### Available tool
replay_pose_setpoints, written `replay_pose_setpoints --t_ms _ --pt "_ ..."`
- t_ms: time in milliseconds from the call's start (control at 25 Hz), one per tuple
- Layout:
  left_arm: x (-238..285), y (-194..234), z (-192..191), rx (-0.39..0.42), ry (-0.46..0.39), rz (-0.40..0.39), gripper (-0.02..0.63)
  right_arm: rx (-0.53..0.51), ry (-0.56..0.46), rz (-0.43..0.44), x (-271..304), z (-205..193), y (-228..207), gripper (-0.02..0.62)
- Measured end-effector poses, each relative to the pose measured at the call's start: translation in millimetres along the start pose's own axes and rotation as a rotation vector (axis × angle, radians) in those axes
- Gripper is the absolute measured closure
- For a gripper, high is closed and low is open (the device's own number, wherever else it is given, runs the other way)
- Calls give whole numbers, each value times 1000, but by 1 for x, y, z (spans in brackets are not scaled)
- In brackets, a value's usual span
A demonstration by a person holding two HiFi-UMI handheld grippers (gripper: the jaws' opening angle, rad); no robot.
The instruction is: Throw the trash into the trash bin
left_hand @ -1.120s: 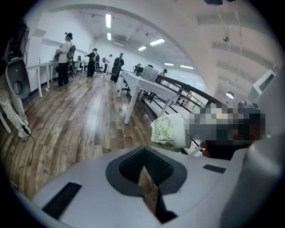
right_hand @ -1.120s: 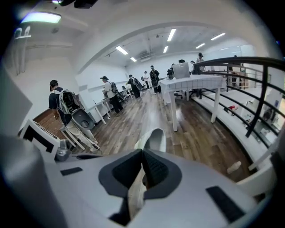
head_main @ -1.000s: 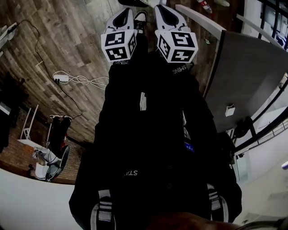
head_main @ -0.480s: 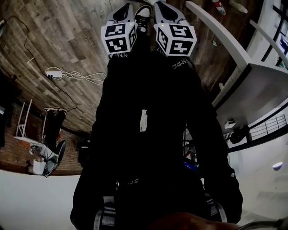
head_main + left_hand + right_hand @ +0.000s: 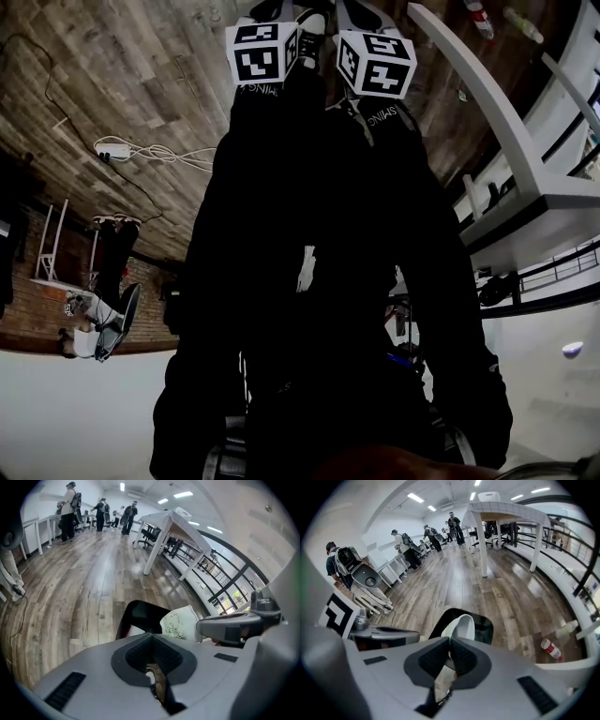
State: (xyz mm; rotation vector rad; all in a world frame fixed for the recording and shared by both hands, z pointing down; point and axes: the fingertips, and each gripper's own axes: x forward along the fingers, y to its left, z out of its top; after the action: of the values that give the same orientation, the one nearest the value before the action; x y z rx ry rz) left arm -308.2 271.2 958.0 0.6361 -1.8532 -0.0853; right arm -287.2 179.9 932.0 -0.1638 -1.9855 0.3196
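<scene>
In the head view my left gripper (image 5: 272,11) and right gripper (image 5: 361,11) hang side by side near the top edge, beyond a person's dark clothing. In the right gripper view my right gripper (image 5: 452,641) is shut on a white piece of paper trash (image 5: 461,624). The paper sticks out past the tips over a black round-cornered bin (image 5: 485,626). In the left gripper view my left gripper (image 5: 150,637) is shut, with a thin brownish scrap (image 5: 157,686) in the slot between its jaws. The bin (image 5: 140,616) lies just ahead, beside the leaf-patterned paper (image 5: 180,623).
A white table (image 5: 525,187) stands to the right, and its legs (image 5: 480,536) rise from the wood floor. A red-labelled bottle (image 5: 551,648) and a second bottle (image 5: 565,630) lie by the railing. A power strip with cables (image 5: 141,152) lies at left. Several people (image 5: 70,503) stand far off.
Both grippers have moved together toward the top edge of the head view, away from the camera. The table at right has shifted in the picture.
</scene>
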Motion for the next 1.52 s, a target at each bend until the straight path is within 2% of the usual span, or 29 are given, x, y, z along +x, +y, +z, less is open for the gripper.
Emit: replay_pose_setpoints --t_ms 240,480,760,880,1240,1520 --pt "35 -2 -8 3 59 -20 606 19 42 -9 33 -9 -13 572" --pt "57 -5 -16 49 110 -40 606 56 70 -30 55 -17 -29 572" --pt "69 2 -17 63 123 -27 605 74 76 -14 66 -19 -37 568" --pt "70 1 -16 73 127 -26 606 84 84 -12 63 -21 -38 537" --pt "56 -10 -10 102 134 -35 606 71 76 -1 38 -19 -27 537" --pt "6 -47 23 130 82 -55 606 77 -6 4 -22 16 -13 580"
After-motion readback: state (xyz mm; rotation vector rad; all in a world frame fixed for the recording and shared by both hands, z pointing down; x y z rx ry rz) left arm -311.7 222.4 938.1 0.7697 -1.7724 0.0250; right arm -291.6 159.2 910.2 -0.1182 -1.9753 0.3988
